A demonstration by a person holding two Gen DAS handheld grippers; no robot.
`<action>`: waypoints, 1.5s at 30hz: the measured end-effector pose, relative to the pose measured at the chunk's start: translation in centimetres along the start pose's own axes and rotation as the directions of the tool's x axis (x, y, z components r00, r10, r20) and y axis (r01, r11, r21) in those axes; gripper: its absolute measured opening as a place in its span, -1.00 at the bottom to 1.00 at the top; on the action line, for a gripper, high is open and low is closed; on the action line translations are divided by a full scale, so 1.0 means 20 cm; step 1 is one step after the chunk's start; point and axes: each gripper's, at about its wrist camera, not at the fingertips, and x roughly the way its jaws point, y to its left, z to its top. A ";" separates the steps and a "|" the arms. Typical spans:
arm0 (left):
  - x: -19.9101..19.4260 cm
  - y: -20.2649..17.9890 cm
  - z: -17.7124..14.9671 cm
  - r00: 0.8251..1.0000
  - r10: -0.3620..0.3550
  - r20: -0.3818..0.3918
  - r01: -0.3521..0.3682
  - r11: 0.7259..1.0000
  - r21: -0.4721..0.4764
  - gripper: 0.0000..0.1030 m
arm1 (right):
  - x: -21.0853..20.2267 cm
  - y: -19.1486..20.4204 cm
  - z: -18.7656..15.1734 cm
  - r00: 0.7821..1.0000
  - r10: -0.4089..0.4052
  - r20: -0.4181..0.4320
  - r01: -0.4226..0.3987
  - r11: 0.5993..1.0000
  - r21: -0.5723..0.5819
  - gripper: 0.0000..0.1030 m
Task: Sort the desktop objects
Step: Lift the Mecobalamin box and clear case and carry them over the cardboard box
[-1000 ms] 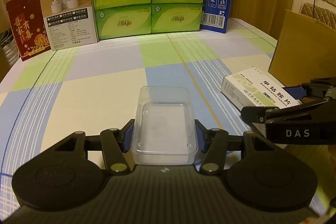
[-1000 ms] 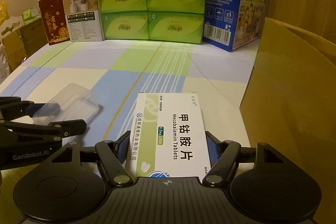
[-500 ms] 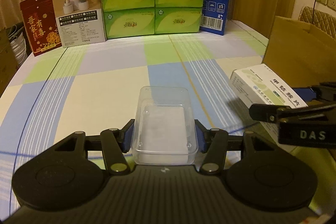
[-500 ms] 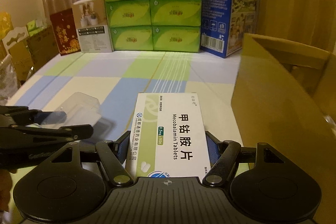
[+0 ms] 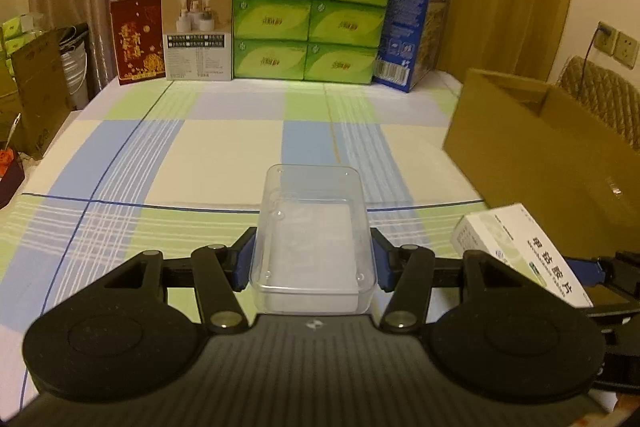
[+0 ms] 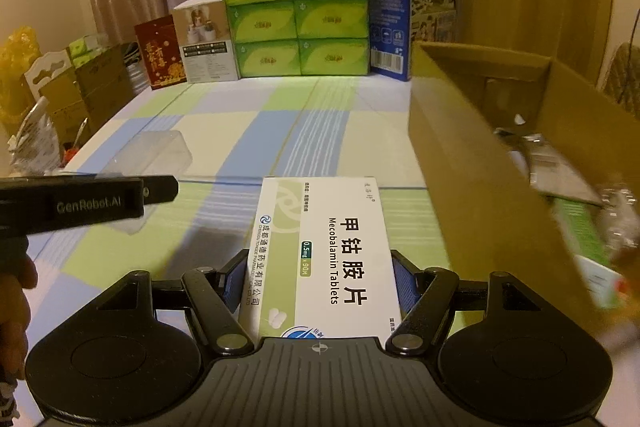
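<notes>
My left gripper (image 5: 313, 259) is shut on a clear plastic box (image 5: 314, 239), its blue pads pressing both long sides, and holds it above the checked tablecloth (image 5: 208, 163). A white and green medicine box (image 6: 320, 259) labelled Mecobalamin Tablets sits clamped between the pads of my right gripper (image 6: 320, 283), also off the table. From the left wrist view the medicine box (image 5: 520, 251) shows at lower right. In the right wrist view the clear plastic box (image 6: 152, 155) and the left gripper's arm show at left. An open cardboard box (image 6: 480, 155) stands close on the right.
Several items lie inside the cardboard box (image 5: 540, 147). Along the table's far edge stand green tissue packs (image 5: 308, 15), a blue carton (image 5: 408, 19), a white product box (image 5: 198, 31) and a red packet (image 5: 138, 39). Cartons and bags crowd the floor at left (image 6: 60, 99).
Both grippers have risen and pulled back from the far boxes, each keeping its load. The cardboard box's open top now shows more fully, and its contents have come into the right wrist view.
</notes>
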 end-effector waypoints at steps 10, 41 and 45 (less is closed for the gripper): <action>-0.39 -0.21 -0.03 0.999 -0.048 0.009 0.048 0.999 -0.004 0.00 | -0.44 -0.07 -0.03 1.000 -0.010 0.024 0.011 1.000 -0.010 0.32; -0.80 -0.94 -0.16 0.976 -0.216 -0.028 0.217 0.968 0.124 0.00 | -1.07 -0.67 -0.14 0.977 -0.178 0.117 0.161 0.977 0.142 0.32; -0.78 -1.01 -0.17 0.975 -0.217 -0.036 0.220 0.967 0.129 0.00 | -1.08 -0.73 -0.14 0.975 -0.184 0.122 0.167 0.976 0.142 0.32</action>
